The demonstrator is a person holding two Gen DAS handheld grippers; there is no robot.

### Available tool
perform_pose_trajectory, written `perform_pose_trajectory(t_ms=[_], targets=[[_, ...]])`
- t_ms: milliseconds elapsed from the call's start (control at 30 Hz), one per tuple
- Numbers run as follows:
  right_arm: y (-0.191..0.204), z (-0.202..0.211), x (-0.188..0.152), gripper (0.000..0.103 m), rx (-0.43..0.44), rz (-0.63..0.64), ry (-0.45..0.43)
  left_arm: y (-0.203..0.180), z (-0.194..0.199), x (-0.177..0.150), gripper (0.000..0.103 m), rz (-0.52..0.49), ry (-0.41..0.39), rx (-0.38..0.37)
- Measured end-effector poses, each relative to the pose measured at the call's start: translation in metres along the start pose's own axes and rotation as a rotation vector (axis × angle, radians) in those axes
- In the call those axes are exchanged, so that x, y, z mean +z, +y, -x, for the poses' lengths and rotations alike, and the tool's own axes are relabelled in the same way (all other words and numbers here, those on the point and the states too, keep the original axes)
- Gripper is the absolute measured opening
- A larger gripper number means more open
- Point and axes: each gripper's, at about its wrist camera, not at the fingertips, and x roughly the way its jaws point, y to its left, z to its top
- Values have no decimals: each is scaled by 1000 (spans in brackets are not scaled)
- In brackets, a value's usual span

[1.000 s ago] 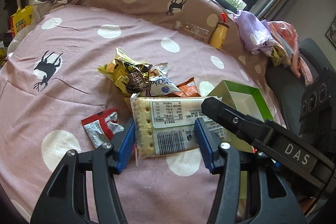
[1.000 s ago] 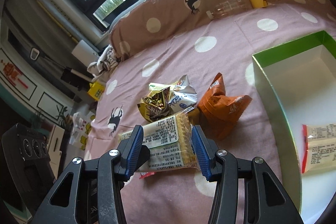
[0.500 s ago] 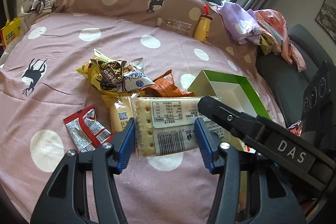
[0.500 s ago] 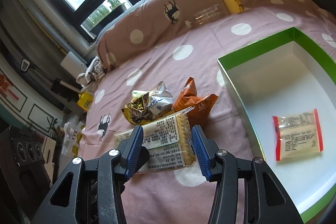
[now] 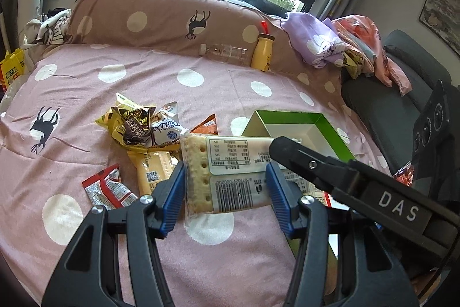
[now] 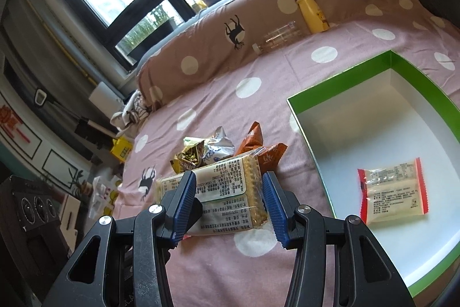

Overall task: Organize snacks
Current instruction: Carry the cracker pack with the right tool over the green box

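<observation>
Both grippers hold one long cracker pack (image 5: 227, 171) above the pink dotted bed. My left gripper (image 5: 225, 193) is shut on one end, my right gripper (image 6: 230, 203) on the other end of the cracker pack (image 6: 218, 189). The green-rimmed white box (image 6: 339, 97) lies to the right with one red-edged snack packet (image 6: 392, 190) inside; the box (image 5: 287, 117) also shows behind the pack in the left wrist view. A pile of snack bags (image 5: 138, 125) lies on the bed, with a small yellow cracker pack (image 5: 152, 171) and a red sachet (image 5: 107, 190) beside it.
A yellow bottle (image 5: 261, 52) and a clear bottle (image 5: 224, 51) lean against the brown bolster (image 5: 161, 22). Bundled clothes (image 5: 325, 45) lie at the back right. An orange bag (image 6: 258, 147) sits by the pile. A dark chair (image 5: 402, 94) stands right of the bed.
Both grippers have lifted the cracker pack off the bed and carried it right, toward the box. More of the box interior and its packet now shows; the small yellow pack is uncovered.
</observation>
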Motion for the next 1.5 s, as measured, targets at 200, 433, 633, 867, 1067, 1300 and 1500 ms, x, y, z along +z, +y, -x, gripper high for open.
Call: perform_pose_trajectory(t_ms=[200, 433, 633, 867, 1067, 1300, 1500], targets=[[-15, 19, 9, 51, -26, -35, -58, -21, -9, 7, 54, -24, -1, -57], [-44, 38, 17, 51, -57, -106, -106, -55, -25, 13, 53, -92, 11, -97], [-72, 49, 23, 51, -78, -182, -129, -81, -42, 14, 53, -122, 29, -123], [-100, 58, 24, 51, -126, -251, -140, -102, -63, 11, 53, -131, 72, -165], [-120, 64, 23, 51, -160, -301, -145, -119, -77, 8, 53, -152, 108, -189], [-137, 65, 22, 51, -174, -354, -132, -128, -91, 5, 53, -152, 150, -201], [-148, 64, 21, 51, -220, -390, -120, -137, -99, 1, 53, -158, 183, -210]])
